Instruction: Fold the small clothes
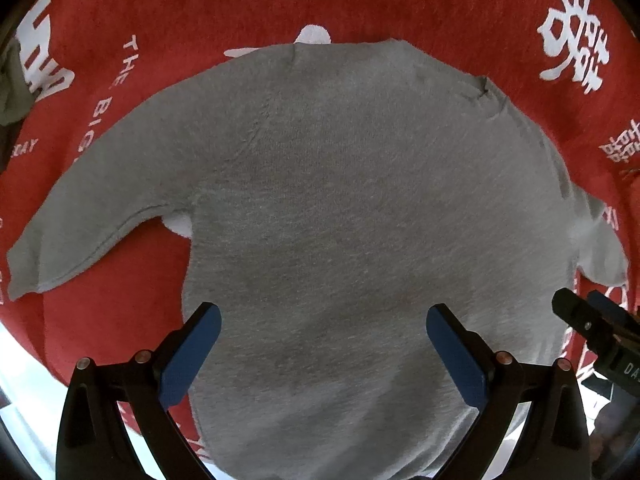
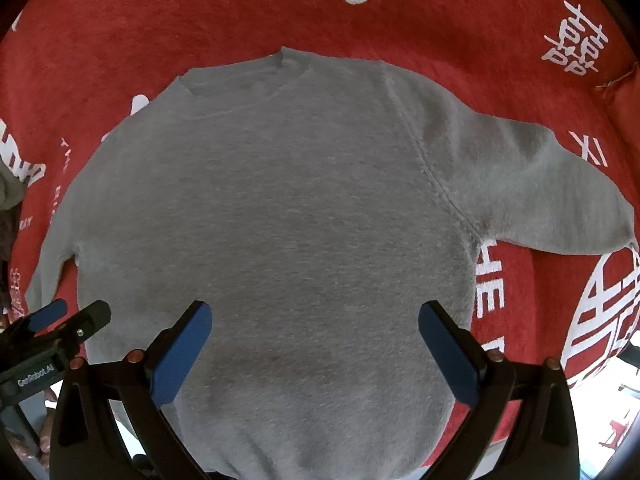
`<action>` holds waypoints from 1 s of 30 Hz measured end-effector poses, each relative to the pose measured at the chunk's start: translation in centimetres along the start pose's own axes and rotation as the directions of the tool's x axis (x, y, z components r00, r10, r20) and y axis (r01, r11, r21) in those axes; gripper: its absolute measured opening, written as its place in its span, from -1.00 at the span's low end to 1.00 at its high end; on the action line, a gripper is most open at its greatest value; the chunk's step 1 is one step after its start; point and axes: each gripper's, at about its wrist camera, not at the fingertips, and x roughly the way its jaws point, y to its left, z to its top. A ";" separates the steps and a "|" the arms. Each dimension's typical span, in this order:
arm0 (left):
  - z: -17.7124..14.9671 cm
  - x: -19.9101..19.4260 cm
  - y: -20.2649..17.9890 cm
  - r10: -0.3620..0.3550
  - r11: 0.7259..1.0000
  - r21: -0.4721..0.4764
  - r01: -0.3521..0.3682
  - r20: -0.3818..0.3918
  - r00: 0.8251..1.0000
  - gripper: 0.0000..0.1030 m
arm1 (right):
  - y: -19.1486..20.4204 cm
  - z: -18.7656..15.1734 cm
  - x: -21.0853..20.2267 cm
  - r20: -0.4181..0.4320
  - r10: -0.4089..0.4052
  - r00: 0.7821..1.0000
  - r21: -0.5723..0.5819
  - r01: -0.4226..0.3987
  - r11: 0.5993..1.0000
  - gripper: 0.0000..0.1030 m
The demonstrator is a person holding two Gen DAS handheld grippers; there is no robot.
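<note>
A small grey long-sleeved sweater (image 1: pixel 340 200) lies flat and spread out on a red cloth (image 1: pixel 240 8), neck away from me, both sleeves out to the sides. It also shows in the right wrist view (image 2: pixel 280 220). My left gripper (image 1: pixel 323 316) is open, hovering over the sweater's lower part, nothing between its blue pads. My right gripper (image 2: pixel 315 314) is open too, over the lower body nearer the right sleeve (image 2: pixel 540 184). Each gripper shows at the edge of the other's view: the right one (image 1: pixel 592 320), the left one (image 2: pixel 68 316).
The red cloth (image 2: pixel 440 20) carries white printed characters and letters. A dark olive garment (image 1: pixel 12 80) lies at the far left. The cloth's near edge hangs over a pale surface (image 1: pixel 24 400) at the bottom corners.
</note>
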 end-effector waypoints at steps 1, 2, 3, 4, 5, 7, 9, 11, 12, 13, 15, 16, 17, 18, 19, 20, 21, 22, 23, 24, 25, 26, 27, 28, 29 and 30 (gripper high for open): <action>0.0 0.0 0.0 -0.004 1.000 0.000 0.004 0.002 1.000 1.00 | 0.1 0.0 -0.2 0.004 0.002 1.000 -0.003 -0.002 1.000 1.00; 0.0 0.0 0.0 -0.006 1.000 0.002 0.006 0.004 1.000 1.00 | 0.2 -0.1 -0.3 0.006 0.001 1.000 -0.006 -0.001 1.000 1.00; 0.1 -0.1 0.0 -0.008 1.000 0.003 0.008 0.005 1.000 1.00 | 0.3 -0.1 -0.4 0.008 -0.002 1.000 -0.010 0.002 1.000 1.00; 0.1 -0.1 0.0 -0.011 1.000 0.003 0.011 0.005 1.000 1.00 | 0.5 -0.1 -0.5 0.011 -0.005 1.000 -0.015 0.005 1.000 1.00; 0.1 -0.1 0.0 -0.016 1.000 0.003 0.016 0.004 1.000 1.00 | 0.6 -0.1 -0.6 0.013 -0.009 1.000 -0.019 0.009 1.000 1.00; 0.1 0.0 0.2 -0.025 1.000 0.001 0.025 0.003 1.000 1.00 | 0.7 0.0 -0.7 0.014 -0.013 1.000 -0.022 0.014 1.000 1.00; 0.1 -0.1 0.3 -0.034 0.999 -0.001 0.034 0.006 0.999 1.00 | 0.9 0.1 -0.7 0.013 -0.015 1.000 -0.020 0.016 1.000 1.00; 0.1 -0.2 0.6 -0.044 0.999 -0.005 0.044 0.012 0.999 1.00 | 1.2 0.2 -0.7 0.015 -0.015 1.000 -0.024 0.016 1.000 1.00; 0.0 -0.2 0.8 -0.056 0.998 -0.011 0.056 0.017 0.998 1.00 | 1.3 0.2 -0.8 0.016 -0.015 1.000 -0.026 0.016 1.000 1.00; 0.0 -0.3 0.9 -0.066 0.998 -0.015 0.066 0.021 0.998 1.00 | 1.6 0.2 -0.8 0.017 -0.014 1.000 -0.031 0.014 0.999 1.00; -0.2 -0.7 1.7 -0.103 0.994 -0.031 0.104 0.035 0.994 1.00 | 1.8 0.3 -0.9 0.019 -0.011 1.000 -0.039 0.011 0.999 1.00; -0.2 -0.9 2.0 -0.121 0.992 -0.042 0.122 0.043 0.992 1.00 | 2.1 0.3 -1.0 0.020 -0.007 1.000 -0.045 0.008 0.999 1.00; -0.3 -1.2 2.5 -0.142 0.988 -0.057 0.145 0.056 0.988 1.00 | 2.4 0.3 -1.0 0.021 -0.002 1.000 -0.051 0.004 0.999 1.00; -0.3 -1.4 2.9 -0.152 0.985 -0.068 0.157 0.067 0.986 1.00 | 2.8 0.3 -1.1 0.023 0.001 1.000 -0.059 0.000 0.998 1.00; -0.3 -1.6 3.4 -0.158 0.983 -0.079 0.164 0.079 0.984 1.00 | 3.1 0.3 -1.2 0.027 0.005 1.000 -0.069 -0.003 0.998 1.00; -0.4 -1.8 3.9 -0.162 0.982 -0.086 0.170 0.088 0.983 1.00 | 3.6 0.3 -1.2 0.029 0.009 1.000 -0.080 -0.007 0.997 1.00; -0.5 -1.9 4.4 -0.166 0.980 -0.096 0.176 0.100 0.981 1.00 | 3.9 0.3 -1.2 0.030 0.012 0.999 -0.086 -0.009 0.996 1.00; -0.6 -2.1 5.0 -0.171 0.977 -0.106 0.183 0.113 0.979 1.00 | 4.3 0.4 -1.2 0.031 0.016 0.999 -0.094 -0.013 0.995 1.00; -0.7 -2.3 5.7 -0.176 0.975 -0.117 0.191 0.125 0.976 1.00 | 4.7 0.4 -1.2 0.032 0.019 0.999 -0.100 -0.016 0.995 1.00; -0.8 -2.5 6.5 -0.181 0.971 -0.133 0.200 0.140 0.973 1.00 | 5.1 0.4 -1.2 0.031 0.022 0.999 -0.105 -0.018 0.994 1.00; -1.1 -2.7 7.6 -0.187 0.966 -0.150 0.211 0.156 0.970 1.00 | 5.7 0.3 -1.1 0.029 0.025 0.999 -0.113 -0.022 0.993 1.00; -1.1 -2.8 8.6 -0.193 0.960 -0.169 0.222 0.171 0.966 1.00 | 6.0 0.4 -1.1 0.028 0.026 0.999 -0.118 -0.023 0.993 1.00; -1.3 -2.9 10.3 -0.204 0.948 -0.203 0.243 0.197 0.959 1.00 | 6.4 0.3 -1.0 0.026 0.028 0.999 -0.125 -0.025 0.992 1.00; -1.6 -3.1 11.8 -0.210 0.936 -0.235 0.261 0.219 0.953 1.00 | 6.9 0.2 -1.0 0.025 0.030 0.999 -0.134 -0.027 0.991 1.00; -2.1 -3.2 14.1 -0.215 0.913 -0.290 0.286 0.253 0.943 1.00 | 7.3 0.1 -1.0 0.023 0.033 0.999 -0.141 -0.030 0.990 1.00; -2.5 -3.1 16.0 -0.211 0.893 -0.333 0.301 0.280 0.936 1.00 | 7.7 0.0 -1.0 0.020 0.039 0.999 -0.150 -0.035 0.988 1.00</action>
